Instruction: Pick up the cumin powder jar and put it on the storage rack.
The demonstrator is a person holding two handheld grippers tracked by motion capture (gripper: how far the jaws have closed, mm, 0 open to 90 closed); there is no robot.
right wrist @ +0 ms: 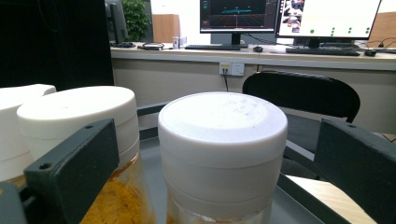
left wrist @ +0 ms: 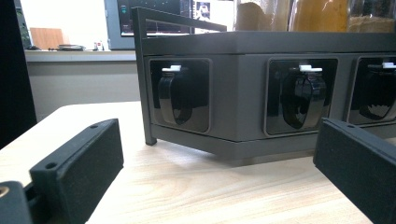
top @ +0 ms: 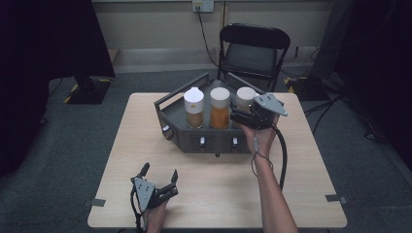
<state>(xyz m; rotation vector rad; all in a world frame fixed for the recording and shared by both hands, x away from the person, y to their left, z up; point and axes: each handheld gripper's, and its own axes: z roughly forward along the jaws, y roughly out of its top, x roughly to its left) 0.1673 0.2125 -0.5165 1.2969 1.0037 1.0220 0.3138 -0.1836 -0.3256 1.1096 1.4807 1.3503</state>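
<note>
dark grey tray (top: 177,127) sits at the far middle of the wooden table (top: 145,165), three white-capped jars standing in a row inside it: left jar (top: 194,108), middle jar (top: 219,108) with orange powder, right jar (right wrist: 222,154). right gripper (top: 245,116) is held at the right jar, jaws wide open on either side of its cap, nothing clamped. left gripper (top: 159,177) rests low at the near left of the table, jaws spread wide and empty, facing the tray's front wall
</note>
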